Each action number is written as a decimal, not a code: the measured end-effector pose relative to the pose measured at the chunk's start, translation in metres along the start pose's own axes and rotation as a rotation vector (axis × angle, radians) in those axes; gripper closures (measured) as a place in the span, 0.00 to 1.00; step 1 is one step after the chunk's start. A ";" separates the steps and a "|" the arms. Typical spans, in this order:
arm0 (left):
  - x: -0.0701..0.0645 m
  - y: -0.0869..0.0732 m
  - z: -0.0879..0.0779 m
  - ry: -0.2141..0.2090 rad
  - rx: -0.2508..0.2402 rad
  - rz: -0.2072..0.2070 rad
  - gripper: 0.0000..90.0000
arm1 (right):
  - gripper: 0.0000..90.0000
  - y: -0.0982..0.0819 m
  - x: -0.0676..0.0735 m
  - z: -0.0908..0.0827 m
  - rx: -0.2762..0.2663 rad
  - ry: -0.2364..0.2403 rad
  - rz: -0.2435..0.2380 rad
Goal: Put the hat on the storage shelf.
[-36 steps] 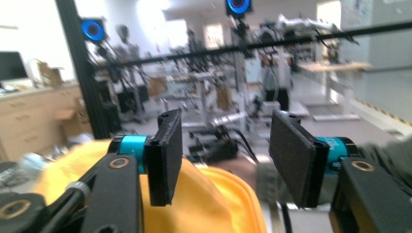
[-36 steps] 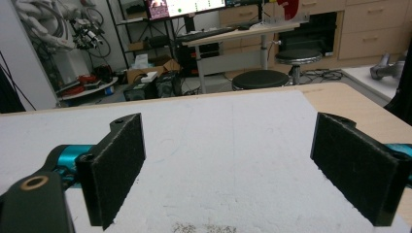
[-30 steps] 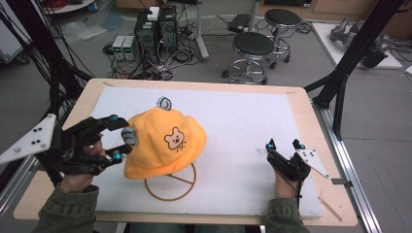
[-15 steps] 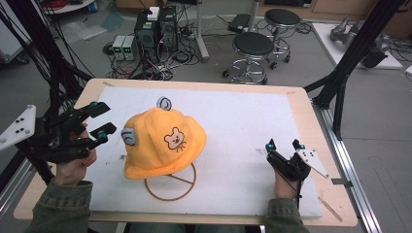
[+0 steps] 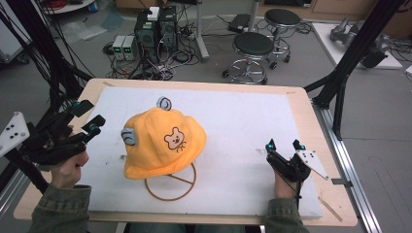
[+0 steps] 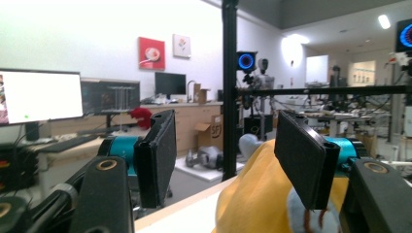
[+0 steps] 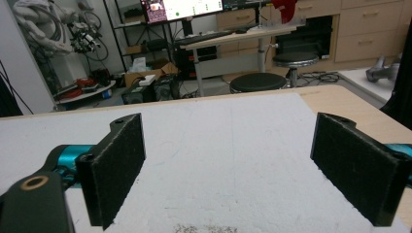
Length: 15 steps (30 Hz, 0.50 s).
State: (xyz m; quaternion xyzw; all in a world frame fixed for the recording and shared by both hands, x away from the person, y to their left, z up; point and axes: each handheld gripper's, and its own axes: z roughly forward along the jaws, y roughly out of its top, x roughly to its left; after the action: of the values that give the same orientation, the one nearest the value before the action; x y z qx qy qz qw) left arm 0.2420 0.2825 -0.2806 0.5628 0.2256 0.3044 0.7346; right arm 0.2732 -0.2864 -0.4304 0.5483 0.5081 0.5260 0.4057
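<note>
high view: an orange hat (image 5: pixel 163 145) with a small bear face sits draped over a thin wire stand (image 5: pixel 171 183) near the middle-left of the white surface (image 5: pixel 252 121). the left claw (image 5: pixel 83 117) hovers just off the hat's left side, its jaws spread apart and holding nothing. the right claw (image 5: pixel 284 144) rests low on the surface, well apart from the hat, also spread and empty.

left gripper view: the two black jaws stand wide, with a yellow-orange curve of the hat (image 6: pixel 262 194) low between them and a pale blue ear patch (image 6: pixel 303 221) at the bottom edge. the hat touches neither pad as far as can be seen.

right gripper view: the jaws frame bare white surface (image 7: pixel 228 160); nothing lies between them.

judging from this, the hat looks already placed on its stand and the left claw stands free of it. any next move would call for checking that the hat sits evenly.

most of the stand is hidden beneath the hat, so how it bears the crown cannot be told. the hat's far brim is cut off in the left gripper view.
</note>
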 end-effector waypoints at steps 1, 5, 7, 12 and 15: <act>0.001 -0.001 -0.001 0.006 0.002 0.001 0.45 | 0.13 0.000 0.000 0.000 0.001 -0.002 0.001; 0.005 -0.005 -0.006 0.049 0.013 0.001 0.45 | 0.13 0.000 0.000 -0.001 0.002 -0.003 -0.003; 0.006 -0.008 -0.010 0.077 0.014 -0.002 0.45 | 0.13 0.000 0.000 -0.001 -0.002 -0.003 -0.007; 0.012 -0.019 -0.020 0.161 -0.017 -0.064 0.45 | 0.13 0.000 0.000 -0.001 -0.005 -0.005 -0.009; 0.015 -0.027 -0.024 0.200 0.002 -0.073 0.44 | 0.13 0.000 0.001 -0.002 -0.005 -0.005 -0.009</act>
State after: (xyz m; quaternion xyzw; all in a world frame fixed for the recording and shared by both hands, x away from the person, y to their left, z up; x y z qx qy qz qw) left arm 0.2417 0.3040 -0.3126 0.5218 0.3184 0.3317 0.7185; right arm 0.2715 -0.2856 -0.4298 0.5464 0.5080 0.5240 0.4107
